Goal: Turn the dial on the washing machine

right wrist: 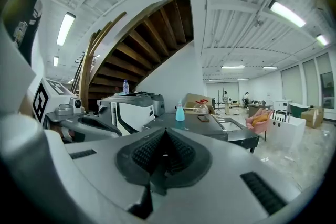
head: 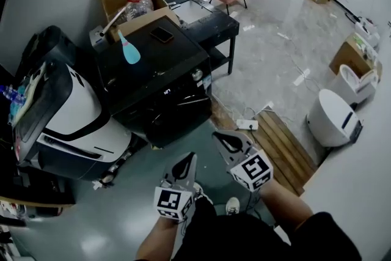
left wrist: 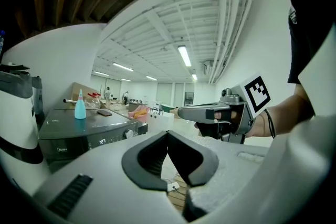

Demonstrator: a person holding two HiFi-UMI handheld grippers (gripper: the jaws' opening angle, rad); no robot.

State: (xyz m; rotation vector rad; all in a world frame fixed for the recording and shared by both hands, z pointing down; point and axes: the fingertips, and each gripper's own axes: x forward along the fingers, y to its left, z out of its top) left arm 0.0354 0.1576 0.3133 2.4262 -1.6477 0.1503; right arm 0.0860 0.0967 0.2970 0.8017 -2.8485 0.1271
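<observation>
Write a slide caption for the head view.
Left gripper and right gripper, both shut, short of the washing machine bearing a blue bottle.

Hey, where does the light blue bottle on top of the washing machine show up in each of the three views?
Head view: the blue bottle is upper left of centre, upright on the washing machine.
Left gripper view: far left, mid-height, on the machine's top.
Right gripper view: near the centre, on that top.
Shared landmark: the dark phone lying on the same top.
</observation>
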